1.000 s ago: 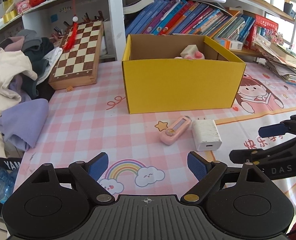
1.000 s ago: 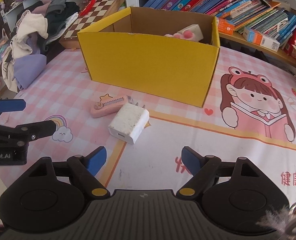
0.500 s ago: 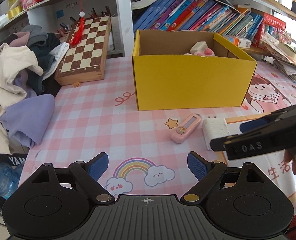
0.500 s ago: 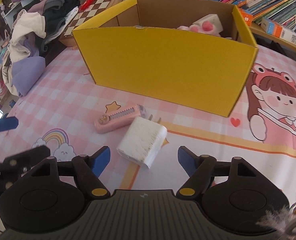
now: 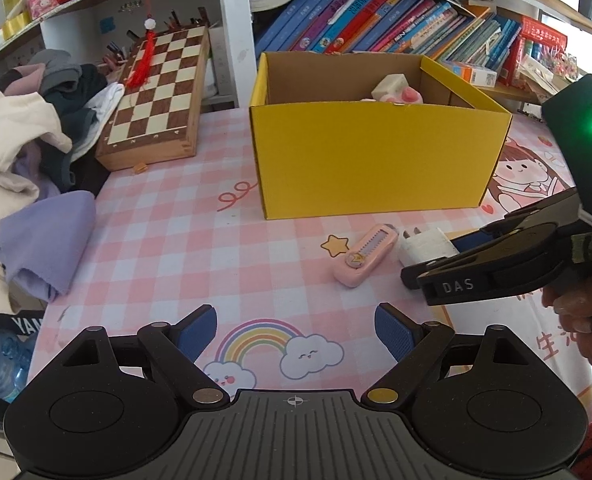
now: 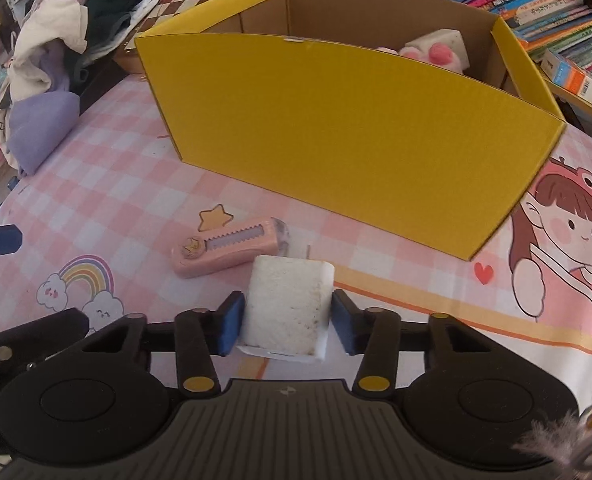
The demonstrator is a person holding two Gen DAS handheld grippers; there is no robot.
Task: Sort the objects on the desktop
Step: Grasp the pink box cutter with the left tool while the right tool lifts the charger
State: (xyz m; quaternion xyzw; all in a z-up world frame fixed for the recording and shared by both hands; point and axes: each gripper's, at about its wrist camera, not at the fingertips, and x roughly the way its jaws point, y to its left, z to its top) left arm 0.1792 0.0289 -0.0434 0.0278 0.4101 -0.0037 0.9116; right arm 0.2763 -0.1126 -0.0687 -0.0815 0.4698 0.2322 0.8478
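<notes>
Closing my right tongs [image 6: 284,326] around the white charger [image 6: 287,307], I have just brought the jaws in until the blue pads sit against its two sides while it lies on the bench [image 6: 136,184], just in front of the yellow box [image 6: 347,128]. My left tongs [image 5: 296,330] hang spread wide with nothing between them, off to the side. I judge the risk to be the grip: the pads hold only the near end, so the charger could pivot and slip as I lift, or clip the pink cutter [image 6: 226,247] lying just beside it.
</notes>
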